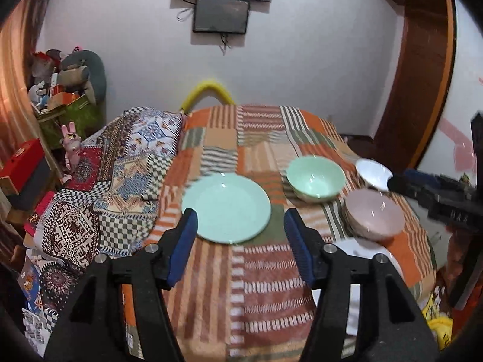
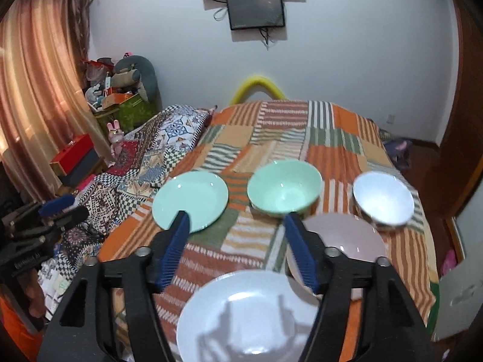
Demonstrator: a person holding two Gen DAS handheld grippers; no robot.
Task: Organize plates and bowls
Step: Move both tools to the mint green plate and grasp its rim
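Note:
A green plate point(image 1: 225, 207) point(image 2: 190, 199), a green bowl point(image 1: 315, 178) point(image 2: 284, 185), a white bowl point(image 1: 373, 173) point(image 2: 383, 199), a pink bowl point(image 1: 374, 212) point(image 2: 347, 235) and a white plate point(image 2: 250, 316) point(image 1: 362, 249) lie on a bed with a striped orange patchwork cover point(image 1: 265, 286) point(image 2: 332, 138). My left gripper point(image 1: 240, 215) is open and empty, above the near edge of the green plate. My right gripper point(image 2: 237, 220) is open and empty, above the white plate. The right gripper also shows at the right edge of the left wrist view point(image 1: 398, 184), and the left gripper at the left edge of the right wrist view point(image 2: 65, 208).
A patterned blanket point(image 1: 120, 175) point(image 2: 157, 150) lies bunched on the bed's left side. Boxes, toys and a red case point(image 2: 75, 154) crowd the floor at the left by the curtain. A yellow tube point(image 1: 208, 89) arches behind the bed. A wooden door frame point(image 1: 422, 75) stands right.

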